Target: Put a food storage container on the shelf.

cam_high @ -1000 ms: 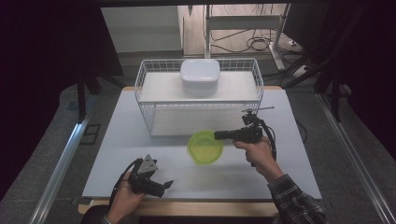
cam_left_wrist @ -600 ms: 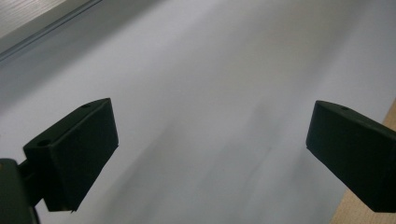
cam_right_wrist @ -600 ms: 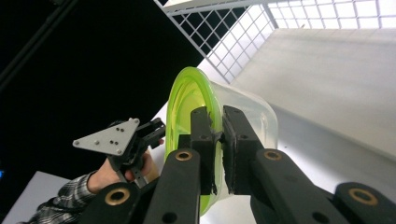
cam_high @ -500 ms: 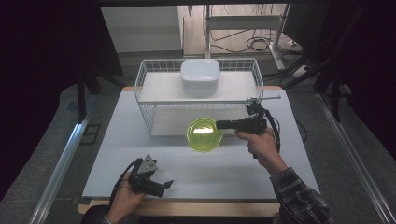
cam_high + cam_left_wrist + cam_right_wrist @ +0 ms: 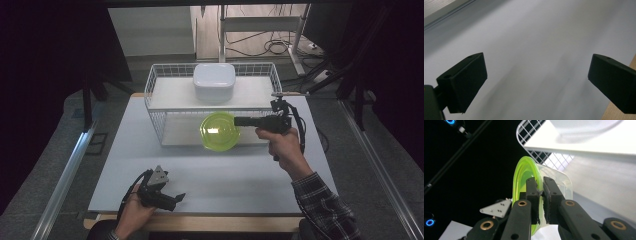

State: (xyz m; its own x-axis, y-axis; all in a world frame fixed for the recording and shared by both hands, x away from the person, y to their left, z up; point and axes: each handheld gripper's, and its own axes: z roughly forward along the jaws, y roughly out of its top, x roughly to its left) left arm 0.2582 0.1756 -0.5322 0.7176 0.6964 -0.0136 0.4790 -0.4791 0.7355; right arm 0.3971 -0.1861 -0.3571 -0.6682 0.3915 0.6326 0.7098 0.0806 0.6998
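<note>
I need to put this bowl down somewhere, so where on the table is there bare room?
The white tabletop is bare between the white wire rack and the near edge, from the left gripper across to the right hand. The rack's top shelf is partly taken by a white lidded container.

A white table (image 5: 215, 172) bears a white wire rack (image 5: 154, 112) at its 12 o'clock edge. A white lidded container (image 5: 214, 82) sits mid-way on the rack's upper shelf. On the floor, black cables (image 5: 272, 47) lie at 1 o'clock beyond the table, and a metal rail (image 5: 65, 185) runs along at 8 o'clock.
</note>
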